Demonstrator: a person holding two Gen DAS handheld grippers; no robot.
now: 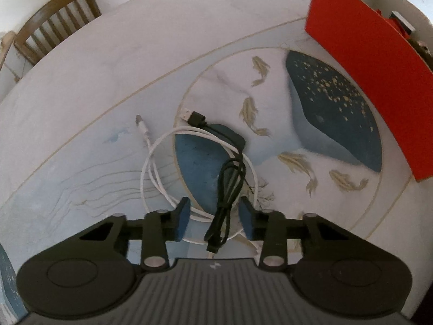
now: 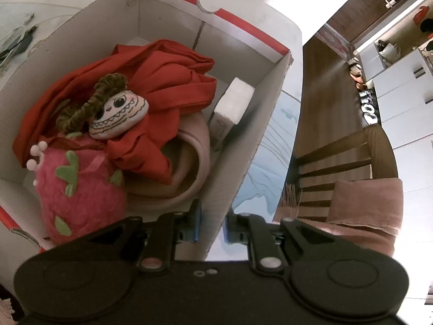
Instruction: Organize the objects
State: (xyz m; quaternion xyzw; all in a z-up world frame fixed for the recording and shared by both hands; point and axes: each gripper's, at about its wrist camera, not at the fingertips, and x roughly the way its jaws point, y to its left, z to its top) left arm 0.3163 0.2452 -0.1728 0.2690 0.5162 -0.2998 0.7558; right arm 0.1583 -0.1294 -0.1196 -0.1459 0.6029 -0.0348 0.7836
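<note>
The left claw (image 1: 213,218) hangs part-open over the surface (image 1: 81,113), a bundled black cable (image 1: 230,187) between its pads untouched, lying across a looped white cable (image 1: 159,162). The right claw (image 2: 212,226) pinches the red box's (image 2: 243,146) near wall; a doll (image 2: 119,116) lies inside.
</note>
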